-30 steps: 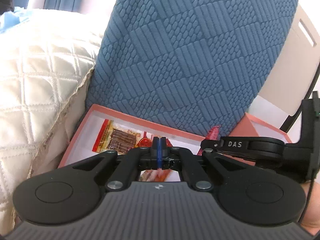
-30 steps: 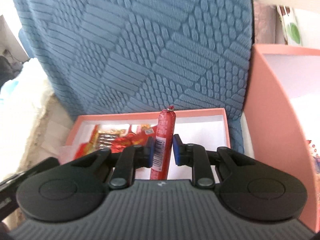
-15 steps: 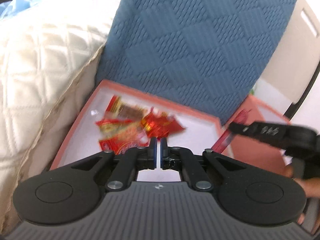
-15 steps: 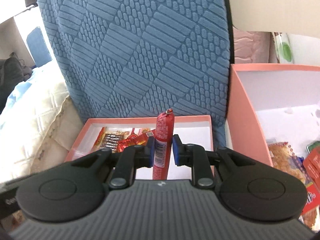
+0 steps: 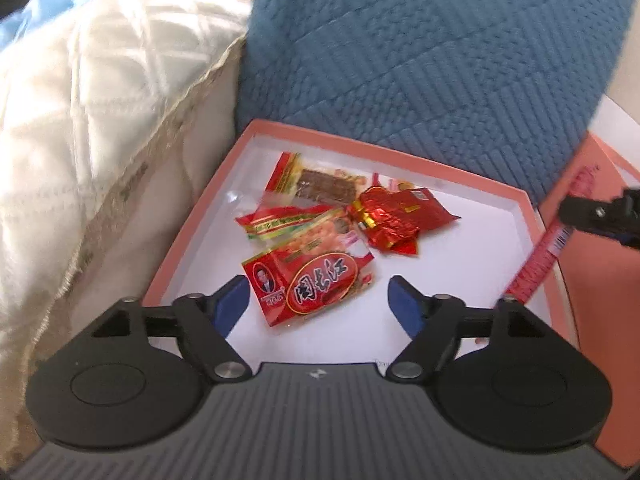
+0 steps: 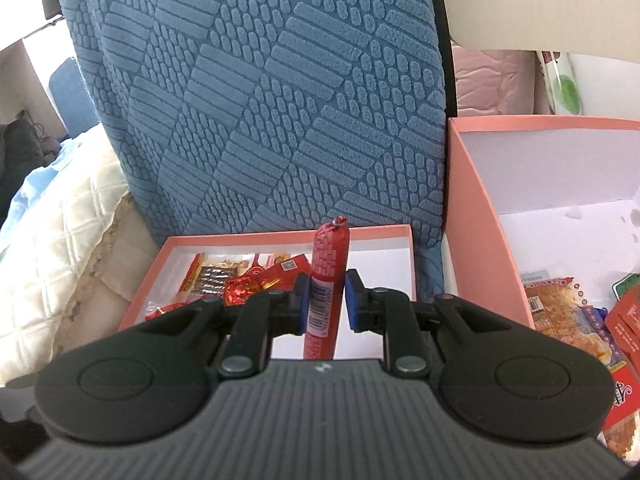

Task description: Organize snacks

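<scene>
Currently right gripper [image 6: 327, 307] clamps the red sausage stick [image 6: 328, 280] upright, apparently for drop-in, over the shallow pink tray [image 6: 280, 237] at 12 o'clock. Left gripper [image 5: 320, 308] hangs wide apart, empty, above the tray's red packets [image 5: 310, 280].

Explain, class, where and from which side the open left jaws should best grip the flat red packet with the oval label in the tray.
Probably from above: the red packet lies flat on the tray floor, so its faces offer nothing. Set the left gripper astride its narrow width and pinch the crimped side edges near the bare near end, away from the overlapping wrappers.
</scene>
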A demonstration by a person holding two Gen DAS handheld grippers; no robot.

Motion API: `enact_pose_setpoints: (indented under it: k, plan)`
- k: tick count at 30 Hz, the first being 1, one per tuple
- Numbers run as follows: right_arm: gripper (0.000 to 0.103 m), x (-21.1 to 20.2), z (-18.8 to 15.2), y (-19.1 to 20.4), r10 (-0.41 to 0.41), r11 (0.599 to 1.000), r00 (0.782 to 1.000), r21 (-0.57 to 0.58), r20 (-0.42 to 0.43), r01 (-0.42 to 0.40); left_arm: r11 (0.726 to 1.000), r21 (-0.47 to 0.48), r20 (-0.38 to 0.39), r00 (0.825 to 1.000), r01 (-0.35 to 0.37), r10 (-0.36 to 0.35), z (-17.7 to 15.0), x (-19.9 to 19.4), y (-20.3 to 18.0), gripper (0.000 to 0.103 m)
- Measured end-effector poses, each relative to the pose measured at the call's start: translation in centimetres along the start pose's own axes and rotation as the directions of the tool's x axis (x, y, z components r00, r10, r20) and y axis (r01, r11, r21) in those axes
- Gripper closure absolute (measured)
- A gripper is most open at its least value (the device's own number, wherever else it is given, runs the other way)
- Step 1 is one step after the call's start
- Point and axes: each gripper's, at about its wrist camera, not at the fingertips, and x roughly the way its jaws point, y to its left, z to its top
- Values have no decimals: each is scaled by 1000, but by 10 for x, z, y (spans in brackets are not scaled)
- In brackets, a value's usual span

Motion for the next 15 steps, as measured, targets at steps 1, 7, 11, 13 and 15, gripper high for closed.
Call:
enact_pose_setpoints:
  k: [1, 7, 11, 13, 15]
  plan:
    - [81, 1, 1, -1, -1, 1000, 1000, 2, -1, 1, 1000, -29, -7, 1000, -6, 6, 1, 4, 4, 22]
    - [81, 9, 5, -5, 10, 1000, 1000, 11, -15, -9, 989, -146, -48, 999, -20, 14, 4, 24, 20, 21]
    - [81, 13, 6, -5, 19, 1000, 1000, 10, -20, -18, 980, -197, -28, 1000, -1, -4, 4, 32, 24, 22]
    - [81, 15, 7, -5, 23, 1000, 999, 10, -22, -23, 977, -211, -5, 1000, -2, 1, 6, 33, 25, 23]
    - [81, 17, 7, -4, 26, 1000, 999, 7, -23, -26, 974, -226, -3, 1000, 13, -14, 8, 37, 26, 23]
